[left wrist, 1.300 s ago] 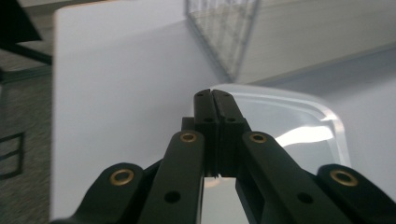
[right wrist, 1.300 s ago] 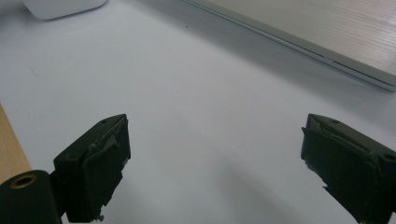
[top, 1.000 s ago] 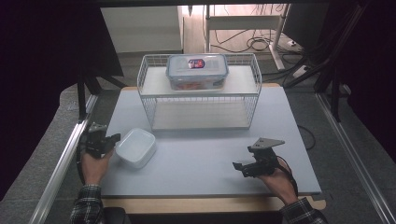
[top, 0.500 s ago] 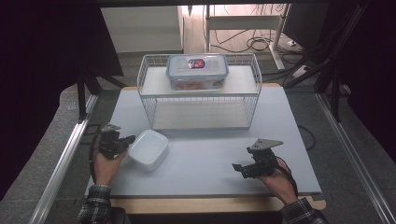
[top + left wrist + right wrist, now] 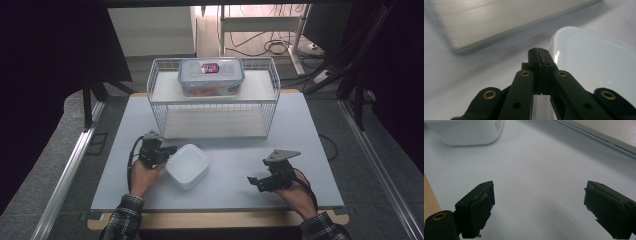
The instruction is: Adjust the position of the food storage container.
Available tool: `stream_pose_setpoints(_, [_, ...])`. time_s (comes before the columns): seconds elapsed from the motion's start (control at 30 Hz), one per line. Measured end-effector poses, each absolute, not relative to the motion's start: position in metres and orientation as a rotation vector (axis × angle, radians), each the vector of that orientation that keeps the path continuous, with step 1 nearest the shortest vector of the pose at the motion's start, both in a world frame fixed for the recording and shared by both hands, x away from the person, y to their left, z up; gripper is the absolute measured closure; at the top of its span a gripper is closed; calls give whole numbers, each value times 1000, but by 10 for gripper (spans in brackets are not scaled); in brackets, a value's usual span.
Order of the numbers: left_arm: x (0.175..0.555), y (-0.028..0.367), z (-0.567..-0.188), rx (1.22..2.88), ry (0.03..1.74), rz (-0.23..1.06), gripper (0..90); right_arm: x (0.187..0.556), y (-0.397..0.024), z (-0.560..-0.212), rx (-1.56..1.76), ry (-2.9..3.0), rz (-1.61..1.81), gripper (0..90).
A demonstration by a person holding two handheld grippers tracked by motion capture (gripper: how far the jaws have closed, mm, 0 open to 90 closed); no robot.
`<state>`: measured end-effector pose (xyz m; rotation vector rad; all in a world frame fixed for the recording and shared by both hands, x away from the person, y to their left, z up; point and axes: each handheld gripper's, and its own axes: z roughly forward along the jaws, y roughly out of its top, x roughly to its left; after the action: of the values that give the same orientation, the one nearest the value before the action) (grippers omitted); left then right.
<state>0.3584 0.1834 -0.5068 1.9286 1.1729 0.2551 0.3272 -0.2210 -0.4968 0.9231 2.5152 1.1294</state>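
Left claw: pinched tight on the white tub's rim.
Change: tub slid from the table's left edge toward the middle.
Right claw: wide open, empty.
Next: maybe the wire rack.

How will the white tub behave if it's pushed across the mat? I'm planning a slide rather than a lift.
The white tub looks like glossy rigid plastic, so it should probably keep its shape and slide easily on the smooth mat. It sits low and wide, so tipping seems unlikely. The shut left gripper meets one edge, so an off-centre push may spin it.
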Motion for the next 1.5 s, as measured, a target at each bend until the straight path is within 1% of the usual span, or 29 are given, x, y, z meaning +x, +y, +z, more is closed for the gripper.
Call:
stream_pose_setpoints(0.1, [359,172,-505,1932,1164,286,899,327,-220,-497,919,2518,1128,99])
stream_pose_setpoints(0.23, [351,185,-497,1870,1204,360,895,326,-221,-497,916,2516,1123,99])
stream_pose_setpoints(0.37, [330,205,-494,1825,1230,359,896,327,-224,-496,919,2505,1127,99])
stream_pose_setpoints(0.47, [310,212,-498,1805,1248,329,896,327,-226,-496,915,2500,1129,99])
stream_pose_setpoints(0.53, [298,211,-502,1823,1264,317,895,327,-226,-496,911,2499,1125,99])
stream_pose_setpoints(0.63, [282,202,-510,1897,1269,306,893,326,-225,-496,896,2497,1120,99])
stream_pose_setpoints(0.7, [276,193,-513,1945,1268,327,895,326,-224,-496,893,2498,1122,99])
stream_pose_setpoints(0.8, [280,183,-515,1996,1260,353,891,326,-223,-497,888,2502,1118,99])
stream_pose_setpoints(1.1, [306,170,-516,2000,1242,357,889,327,-222,-499,886,2508,1115,99])
stream_pose_setpoints(1.5, [329,148,-518,1993,1163,311,880,327,-221,-499,891,2503,1109,99])
